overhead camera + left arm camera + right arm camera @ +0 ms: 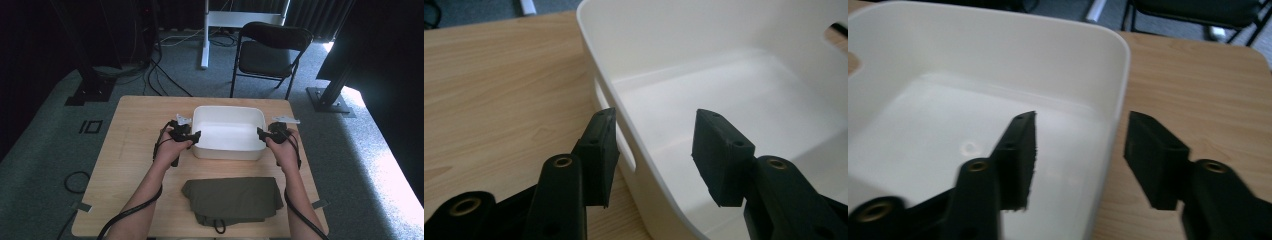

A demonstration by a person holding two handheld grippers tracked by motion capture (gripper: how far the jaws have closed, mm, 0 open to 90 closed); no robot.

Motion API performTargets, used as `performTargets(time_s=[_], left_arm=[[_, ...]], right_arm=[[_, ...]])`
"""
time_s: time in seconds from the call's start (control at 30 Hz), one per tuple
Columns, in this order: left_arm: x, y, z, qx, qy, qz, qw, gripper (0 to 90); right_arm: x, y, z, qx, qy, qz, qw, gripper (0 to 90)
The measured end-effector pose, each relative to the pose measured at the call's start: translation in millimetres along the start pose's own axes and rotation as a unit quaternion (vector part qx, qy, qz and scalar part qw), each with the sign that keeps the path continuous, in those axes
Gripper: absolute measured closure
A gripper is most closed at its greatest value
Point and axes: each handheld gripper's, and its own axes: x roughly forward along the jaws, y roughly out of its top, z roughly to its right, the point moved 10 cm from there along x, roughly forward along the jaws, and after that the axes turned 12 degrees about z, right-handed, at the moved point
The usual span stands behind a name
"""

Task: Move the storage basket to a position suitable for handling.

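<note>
Folded olive cloth (233, 199) lay at near edge of tabletop (130, 145), centred. Beyond it, white bin (227, 151) stood mid-table toward far edge, empty. Left gripper (196, 136) straddled bin's left wall, one jaw outside, one inside, pads parted and clear of wall. Right gripper (260, 133) straddled right wall likewise, jaws apart, nothing clamped. Folding chair (270, 52) stood on carpet past far edge.

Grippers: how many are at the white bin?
2. The left gripper straddles the bin's left wall and the right gripper its right wall, both with jaws open and not pressing.
</note>
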Motion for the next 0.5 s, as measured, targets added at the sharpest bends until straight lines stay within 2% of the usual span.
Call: performTargets(time_s=[0.03,0.1,0.13,0.2,0.27,0.3,0.37,0.4,0.43,0.47,0.5], left_arm=[[-2.1,3.1,0.7,0.001,-0.006,0.009,0.9999,52.5],[-5.2,6.5,2.6,0.004,-0.023,0.02,0.9995,46.2],[-6.2,8.6,4.0,0.006,-0.029,0.028,0.9991,44.5],[-9.8,10.0,6.2,-0.002,-0.038,0.031,0.9988,39.3],[-13.1,11.8,8.0,-0.007,-0.045,0.037,0.9983,35.8],[-15.7,13.8,7.1,-0.005,-0.048,0.046,0.9978,35.5],[-17.3,13.8,7.1,-0.009,-0.051,0.043,0.9977,34.0],[-18.5,13.5,7.5,-0.006,-0.054,0.043,0.9976,34.0],[-19.6,13.4,7.3,-0.001,-0.056,0.043,0.9975,31.3],[-20.6,13.7,6.9,0.008,-0.056,0.046,0.9973,31.3],[-20.6,13.7,6.9,0.008,-0.056,0.046,0.9973,29.0]], right_arm=[[-0.6,0.8,-1.7,-0.001,0.006,0.003,1.0,40.7],[-2.0,2.8,-6.1,-0.002,0.018,0.01,0.9998,31.0],[-3.2,4.2,-10.5,-0.004,0.034,0.016,0.9993,29.6],[-5.1,5.8,-15.8,0.001,0.052,0.025,0.9983,23.9],[-7.5,8.4,-14.2,-0.021,0.041,0.043,0.998,20.3],[-10.0,9.4,-11.7,-0.014,0.039,0.051,0.9978,18.1],[-12.1,8.7,-9.3,-0.006,0.037,0.054,0.9978,17.6],[-12.1,8.7,-9.3,-0.006,0.037,0.054,0.9978,17.6],[-13.8,7.0,-6.4,-0.01,0.029,0.054,0.9981,12.9],[-13.8,7.0,-6.4,-0.01,0.029,0.054,0.9981,12.9],[-13.8,7.0,-6.4,-0.01,0.029,0.054,0.9981,12.9]])
